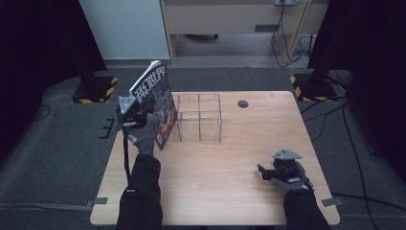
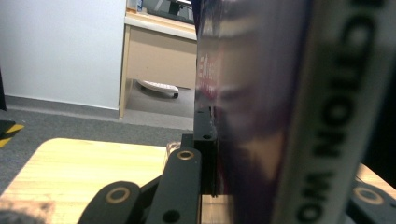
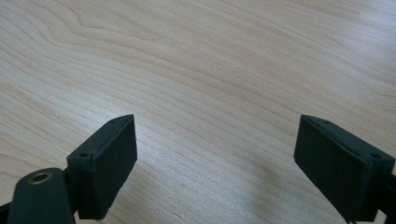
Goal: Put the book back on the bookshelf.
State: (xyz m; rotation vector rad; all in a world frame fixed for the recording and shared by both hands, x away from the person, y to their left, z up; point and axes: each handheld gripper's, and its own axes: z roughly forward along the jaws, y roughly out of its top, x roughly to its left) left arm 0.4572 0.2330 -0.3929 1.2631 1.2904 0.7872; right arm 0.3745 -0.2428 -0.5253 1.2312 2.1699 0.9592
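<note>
Right claw [image 1: 261, 172] gapes empty over the table [image 1: 230, 191]; left claw [image 1: 136, 120] clamps the magazine [image 1: 155, 103].

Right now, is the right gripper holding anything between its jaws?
No: the right gripper has its jaws spread wide apart, with bare wooden table between them.

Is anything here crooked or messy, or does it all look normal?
Nothing is spilled or broken. The one odd sight is the magazine: the left gripper holds it upright and tilted, off the table, beside the clear divided rack. The right gripper rests open, holding nothing.
</note>
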